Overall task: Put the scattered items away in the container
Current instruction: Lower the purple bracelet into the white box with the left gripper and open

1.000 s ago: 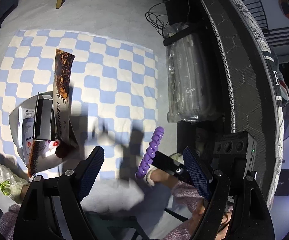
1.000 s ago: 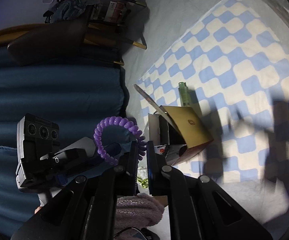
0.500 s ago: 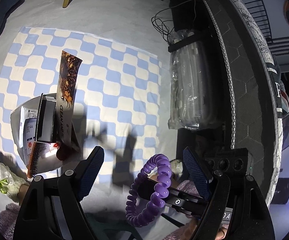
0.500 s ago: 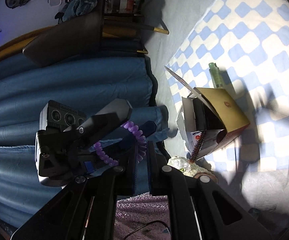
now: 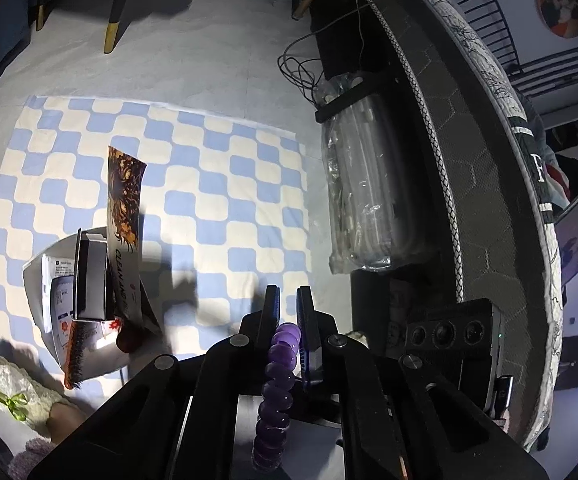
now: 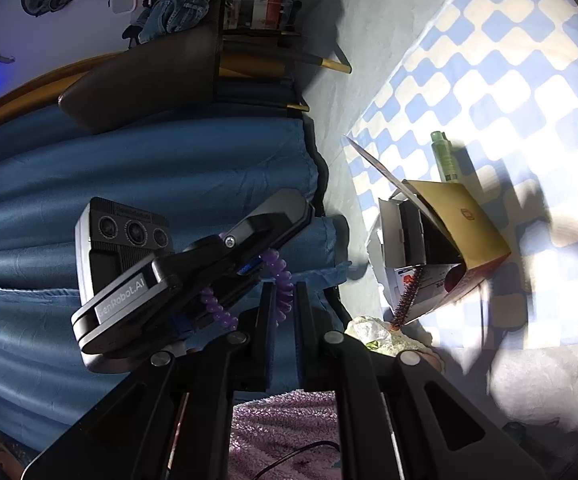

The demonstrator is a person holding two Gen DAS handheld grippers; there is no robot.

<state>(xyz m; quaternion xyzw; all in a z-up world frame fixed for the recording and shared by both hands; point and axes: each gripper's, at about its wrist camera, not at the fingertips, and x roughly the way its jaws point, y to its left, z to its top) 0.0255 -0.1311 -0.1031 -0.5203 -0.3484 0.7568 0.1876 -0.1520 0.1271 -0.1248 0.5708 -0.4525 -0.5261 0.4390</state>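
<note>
A purple spiral hair tie (image 5: 279,364) sits between the narrow jaws of my left gripper (image 5: 287,316), which are closing on it with the pads pressing it. In the right wrist view my right gripper (image 6: 285,300) is shut on another part of the same hair tie (image 6: 282,280), and the left gripper (image 6: 273,236) crosses just above it. The white container (image 5: 33,280) lies at the near left of the checkered rug (image 5: 217,184). It holds a black box (image 5: 89,280), a printed packet (image 5: 123,196) and a hairbrush (image 5: 77,356). A green bottle (image 6: 445,156) lies on the rug beyond the container (image 6: 377,248).
A plastic-wrapped bundle (image 5: 365,192) and loose cables (image 5: 301,72) lie against a dark bed frame (image 5: 461,152) on the right. Chair legs (image 5: 111,36) stand beyond the rug. Blue bedding (image 6: 149,168) fills the left of the right wrist view. A crumpled bag with green ribbon (image 5: 5,392) lies near the container.
The left jaws stood wide apart and have come together on the hair tie, which the right gripper brought between them. The right wrist view has tilted slightly.
</note>
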